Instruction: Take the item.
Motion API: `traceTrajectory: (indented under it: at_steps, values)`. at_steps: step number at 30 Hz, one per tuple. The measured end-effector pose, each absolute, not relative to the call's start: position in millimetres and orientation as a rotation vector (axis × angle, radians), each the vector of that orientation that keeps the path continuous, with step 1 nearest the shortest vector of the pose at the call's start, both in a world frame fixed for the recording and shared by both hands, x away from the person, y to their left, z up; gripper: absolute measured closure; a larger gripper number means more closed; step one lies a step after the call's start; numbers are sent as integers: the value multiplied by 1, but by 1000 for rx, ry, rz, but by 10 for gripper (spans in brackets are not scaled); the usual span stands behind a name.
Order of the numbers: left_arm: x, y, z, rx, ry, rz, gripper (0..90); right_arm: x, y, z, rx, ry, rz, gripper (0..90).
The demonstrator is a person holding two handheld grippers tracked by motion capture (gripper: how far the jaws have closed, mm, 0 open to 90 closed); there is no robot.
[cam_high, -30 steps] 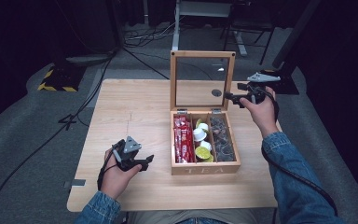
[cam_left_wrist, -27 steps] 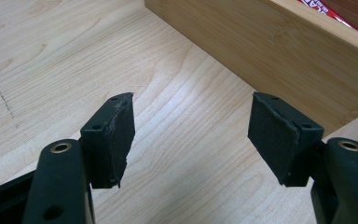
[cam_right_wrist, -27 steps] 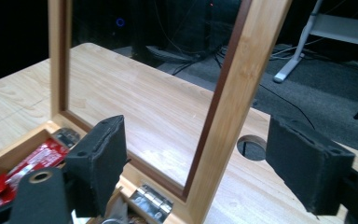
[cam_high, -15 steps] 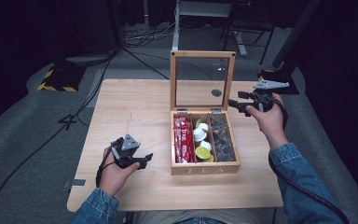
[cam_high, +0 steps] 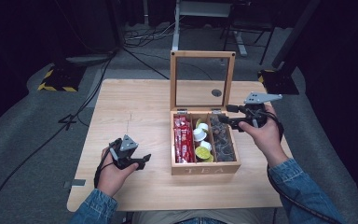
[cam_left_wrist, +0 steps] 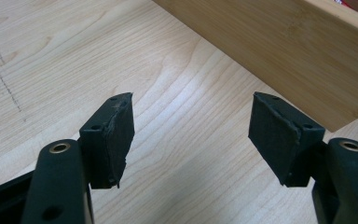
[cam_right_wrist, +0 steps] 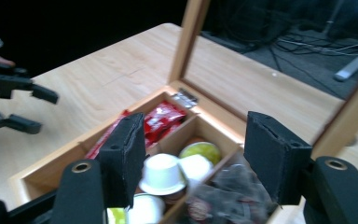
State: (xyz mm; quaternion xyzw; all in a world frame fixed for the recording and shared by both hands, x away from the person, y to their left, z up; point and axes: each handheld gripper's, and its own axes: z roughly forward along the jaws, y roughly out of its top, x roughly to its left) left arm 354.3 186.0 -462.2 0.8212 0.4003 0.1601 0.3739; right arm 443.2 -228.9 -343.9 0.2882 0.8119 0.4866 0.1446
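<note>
Bright tabletop, dark surroundings, slight blur

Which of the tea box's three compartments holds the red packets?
The left compartment of the tea box, farthest from the right tool; the middle holds small cups, the right dark packets.

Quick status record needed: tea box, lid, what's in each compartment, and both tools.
box: wooden tea box on the table
lid: glass lid upright, open
left compartment: red packets
middle compartment: white and green pods
right compartment: dark clear-wrapped sachets
left tool: open, low over bare table left of the box
right tool: open, over the box's far right corner, holding nothing
</note>
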Motion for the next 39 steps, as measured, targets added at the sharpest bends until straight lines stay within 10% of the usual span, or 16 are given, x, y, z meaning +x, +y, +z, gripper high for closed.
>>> traceTrajectory:
  at_steps: [39]
  values:
    - [338, 201, -489, 2171, 1096, 417, 317, 426, -111, -417, 776, 2656, 1094, 440]
